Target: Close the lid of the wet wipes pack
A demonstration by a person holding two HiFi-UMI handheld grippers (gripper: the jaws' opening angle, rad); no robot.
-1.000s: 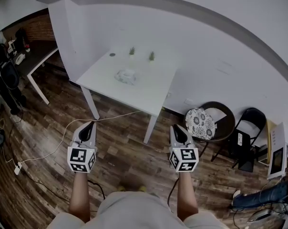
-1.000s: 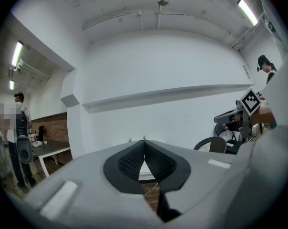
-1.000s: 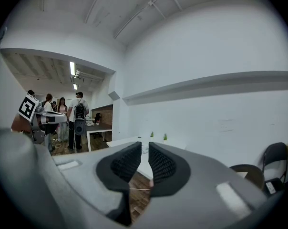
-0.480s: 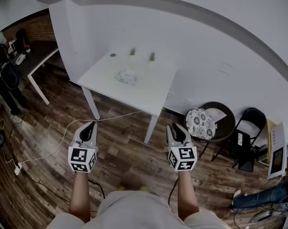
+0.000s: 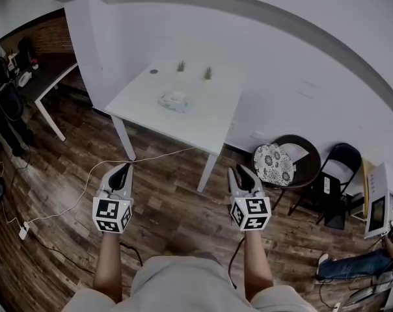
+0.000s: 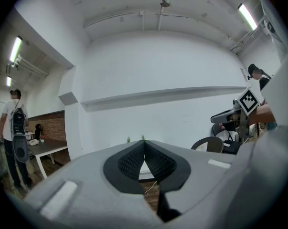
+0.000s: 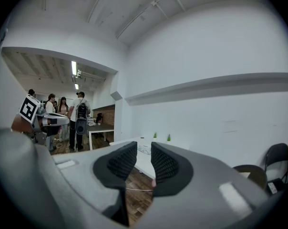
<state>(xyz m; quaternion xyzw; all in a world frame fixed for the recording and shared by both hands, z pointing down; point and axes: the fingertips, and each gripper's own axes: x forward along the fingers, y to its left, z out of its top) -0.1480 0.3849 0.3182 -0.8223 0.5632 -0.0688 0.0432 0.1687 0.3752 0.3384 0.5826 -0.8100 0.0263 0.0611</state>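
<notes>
Two grippers sit low in the head view, over the wooden floor (image 5: 164, 203) and well apart from the white table (image 5: 203, 125) in the upper middle of the frame. The wet wipes pack (image 5: 173, 101) lies on that table. The left gripper (image 5: 125, 168) has its jaws together, with nothing in them. The right gripper (image 5: 239, 170) has just been opening its jaws, which stand apart and empty. The task looks barely begun: the lid is too small to make out, and both the approach and the closing press remain.

Two small plants (image 5: 181, 66) stand at the white table (image 5: 206, 121)'s far edge; a round chair (image 5: 307, 168) sits nearby
</notes>
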